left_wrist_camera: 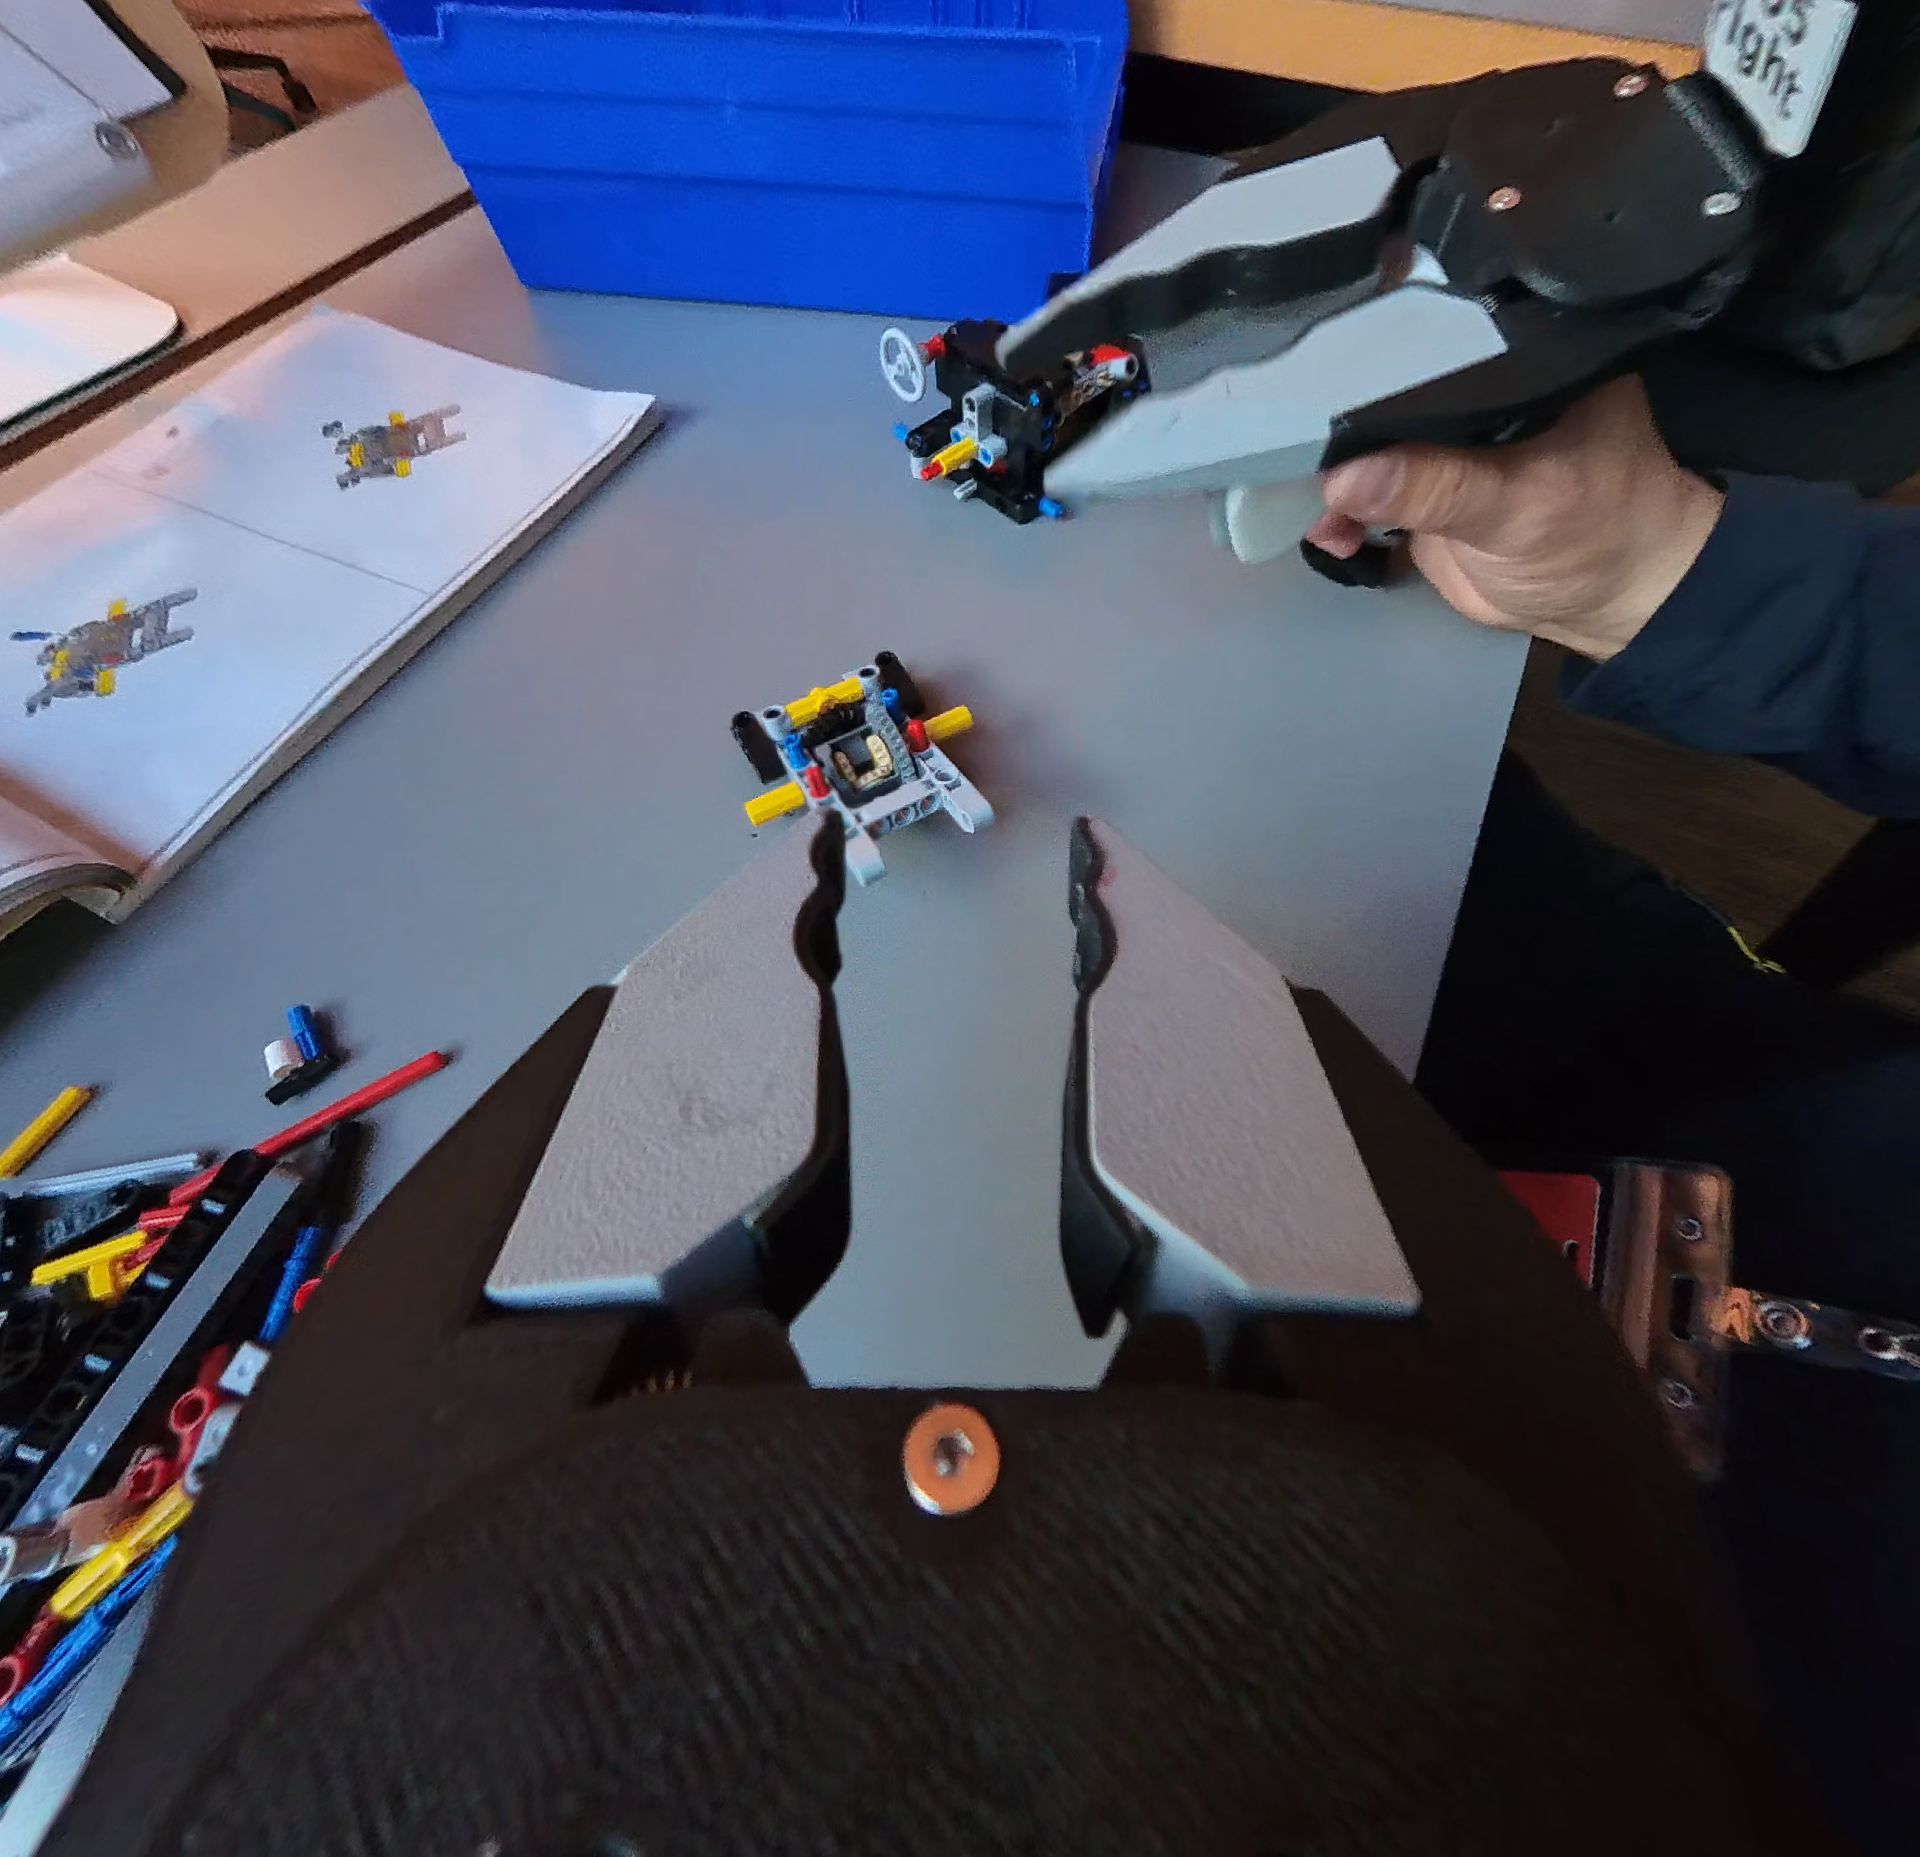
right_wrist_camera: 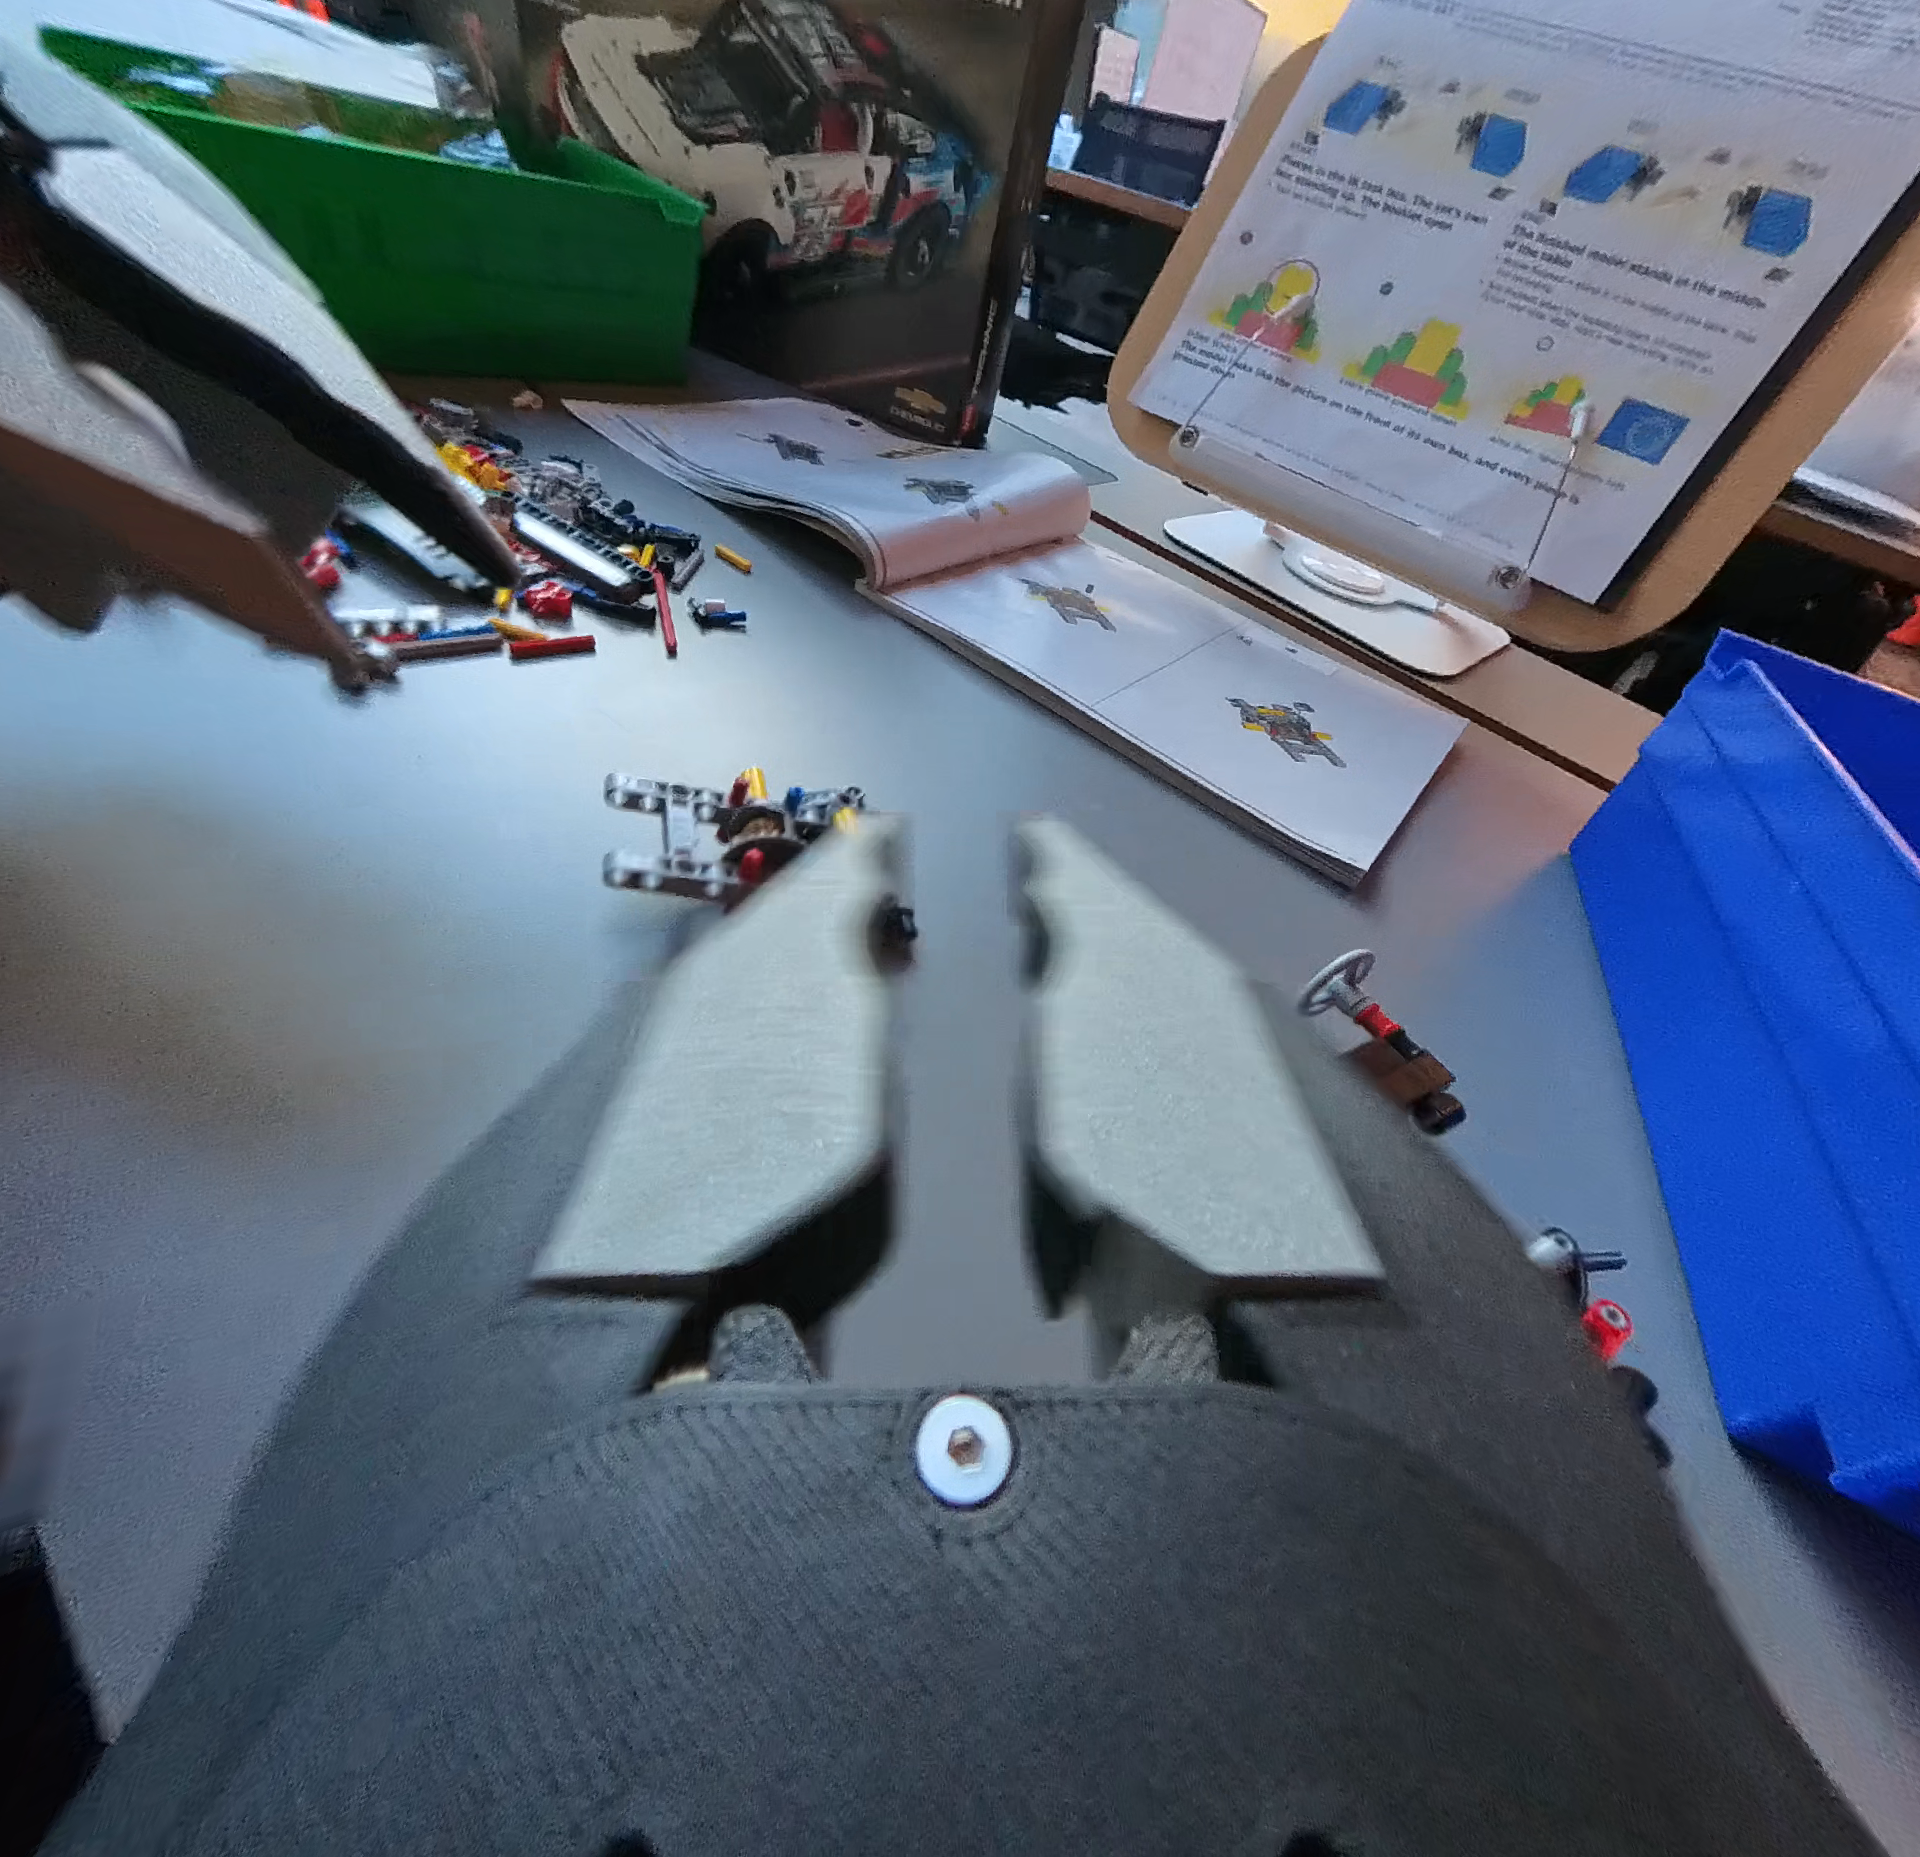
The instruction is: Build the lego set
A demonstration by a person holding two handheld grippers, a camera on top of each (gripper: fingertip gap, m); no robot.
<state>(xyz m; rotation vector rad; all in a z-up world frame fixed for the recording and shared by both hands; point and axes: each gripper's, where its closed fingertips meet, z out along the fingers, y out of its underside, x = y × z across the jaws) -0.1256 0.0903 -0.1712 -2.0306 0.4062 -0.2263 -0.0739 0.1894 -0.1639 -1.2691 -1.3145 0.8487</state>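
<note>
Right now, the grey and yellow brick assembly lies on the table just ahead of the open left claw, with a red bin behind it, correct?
No: the bin is blue, not red, as the left wrist view shows. The grey and yellow brick assembly does lie on the table just ahead of the open left claw.

Writing appears on four carriers; none is reproduced here.

1. A white label [left_wrist_camera: 1777,41] on the body of the right gripper [left_wrist_camera: 1039,415] bears black characters in two lines.
2. A dark box [right_wrist_camera: 790,176] with a race-car picture, standing behind the table, bears a brand logo at its top edge and small marks at its lower right corner.
3. A sheet [right_wrist_camera: 1538,249] on a stand [right_wrist_camera: 1340,560] bears printed lines between coloured pictures.
4. An open booklet [right_wrist_camera: 1195,664] bears marks too small to read.
</note>
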